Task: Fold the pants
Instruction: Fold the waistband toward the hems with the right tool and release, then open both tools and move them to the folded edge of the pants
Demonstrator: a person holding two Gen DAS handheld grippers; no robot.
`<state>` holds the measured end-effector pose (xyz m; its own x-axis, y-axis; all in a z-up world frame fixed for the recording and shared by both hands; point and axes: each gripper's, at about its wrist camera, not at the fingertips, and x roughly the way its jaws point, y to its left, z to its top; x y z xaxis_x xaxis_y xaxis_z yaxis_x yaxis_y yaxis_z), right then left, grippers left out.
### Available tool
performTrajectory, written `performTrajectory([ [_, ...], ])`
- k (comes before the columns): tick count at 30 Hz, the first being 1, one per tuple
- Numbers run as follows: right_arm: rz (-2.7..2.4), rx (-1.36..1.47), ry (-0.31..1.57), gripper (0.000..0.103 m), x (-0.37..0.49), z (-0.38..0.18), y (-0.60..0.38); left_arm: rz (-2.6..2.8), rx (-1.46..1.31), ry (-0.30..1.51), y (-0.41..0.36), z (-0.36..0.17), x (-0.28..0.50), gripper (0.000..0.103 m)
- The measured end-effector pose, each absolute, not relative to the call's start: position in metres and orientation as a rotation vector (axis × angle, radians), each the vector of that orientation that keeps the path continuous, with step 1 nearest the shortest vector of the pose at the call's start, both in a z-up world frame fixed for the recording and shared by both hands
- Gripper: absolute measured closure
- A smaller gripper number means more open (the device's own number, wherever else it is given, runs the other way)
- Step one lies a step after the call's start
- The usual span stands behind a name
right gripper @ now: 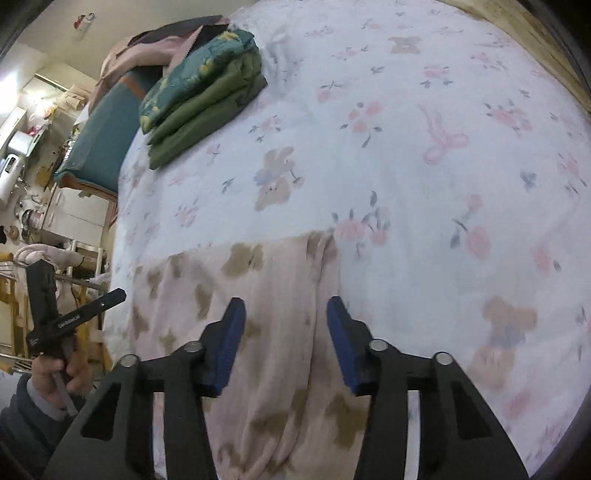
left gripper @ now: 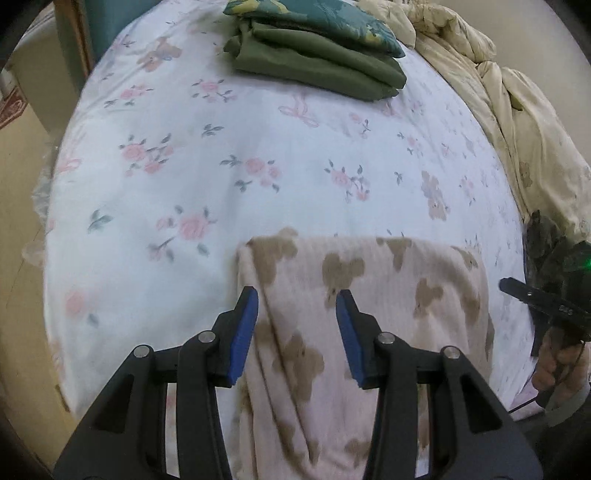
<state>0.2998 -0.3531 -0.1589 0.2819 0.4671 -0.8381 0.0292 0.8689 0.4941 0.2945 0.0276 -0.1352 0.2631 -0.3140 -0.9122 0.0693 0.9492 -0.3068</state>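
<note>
The pants (left gripper: 369,288) (right gripper: 229,280) are pale pink with brown bear-shaped blotches. They lie on the floral bed sheet (left gripper: 221,166) (right gripper: 424,166) with a straight folded edge on the far side. My left gripper (left gripper: 295,299) hovers over their left part, with its blue pads apart and no cloth pinched between them. My right gripper (right gripper: 285,302) stands over a lengthwise crease near their right side, also open with nothing gripped. The person's right hand (left gripper: 557,365) shows at the right edge of the left wrist view. The left hand (right gripper: 62,369) shows at the left edge of the right wrist view.
A stack of folded green clothes (left gripper: 317,62) (right gripper: 199,107) with a teal floral piece (left gripper: 314,18) on top lies at the far side of the bed. A bunched cream quilt (left gripper: 517,110) runs along the right. A teal-topped bench (right gripper: 99,140) and cluttered shelves stand past the bed's left edge.
</note>
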Motion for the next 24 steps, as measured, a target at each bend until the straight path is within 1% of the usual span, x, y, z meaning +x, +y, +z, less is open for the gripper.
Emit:
performTrajectory([
  [2, 0.301, 0.415, 1.294, 0.058, 0.309, -0.17, -0.347, -0.257, -0.21, 1.311, 0.023, -0.145, 0.302, 0.065],
  [3, 0.306, 0.402, 1.305, 0.062, 0.311, -0.175, -0.339, -0.258, -0.2, 1.322, 0.02, -0.153, 0.305, 0.071],
  [4, 0.317, 0.391, 1.315, 0.072, 0.314, -0.177, -0.336, -0.249, -0.175, 1.33, 0.017, -0.156, 0.306, 0.078],
  [5, 0.342, 0.368, 1.331, 0.078, 0.317, -0.18, -0.33, -0.237, -0.144, 1.34, 0.014, -0.159, 0.308, 0.094],
  [6, 0.352, 0.334, 1.336, 0.09, 0.317, -0.181, -0.326, -0.248, -0.135, 1.35, 0.013, -0.162, 0.31, 0.1],
  [7, 0.361, 0.315, 1.334, 0.102, 0.319, -0.181, -0.324, -0.264, -0.124, 1.352, 0.011, -0.163, 0.311, 0.1],
  [9, 0.396, 0.283, 1.324, 0.102, 0.319, -0.175, -0.322, -0.283, -0.086, 1.323, 0.008, -0.159, 0.314, 0.103],
  [12, 0.426, 0.274, 1.27, 0.102, 0.326, -0.163, -0.321, -0.26, -0.043, 1.27, 0.008, -0.149, 0.322, 0.103],
  [16, 0.399, 0.329, 1.197, 0.102, 0.337, -0.151, -0.337, -0.238, -0.067, 1.213, 0.017, -0.134, 0.338, 0.103],
  [18, 0.383, 0.323, 1.208, 0.102, 0.34, -0.155, -0.338, -0.234, -0.035, 1.201, 0.015, -0.134, 0.343, 0.103],
  [20, 0.391, 0.315, 1.251, 0.101, 0.342, -0.168, -0.334, -0.211, -0.017, 1.192, 0.012, -0.138, 0.346, 0.1],
  [21, 0.373, 0.289, 1.279, 0.097, 0.34, -0.175, -0.335, -0.184, 0.012, 1.209, 0.01, -0.142, 0.347, 0.1],
  [24, 0.258, 0.151, 1.315, 0.094, 0.334, -0.183, -0.342, -0.141, 0.048, 1.285, 0.012, -0.156, 0.344, 0.1],
])
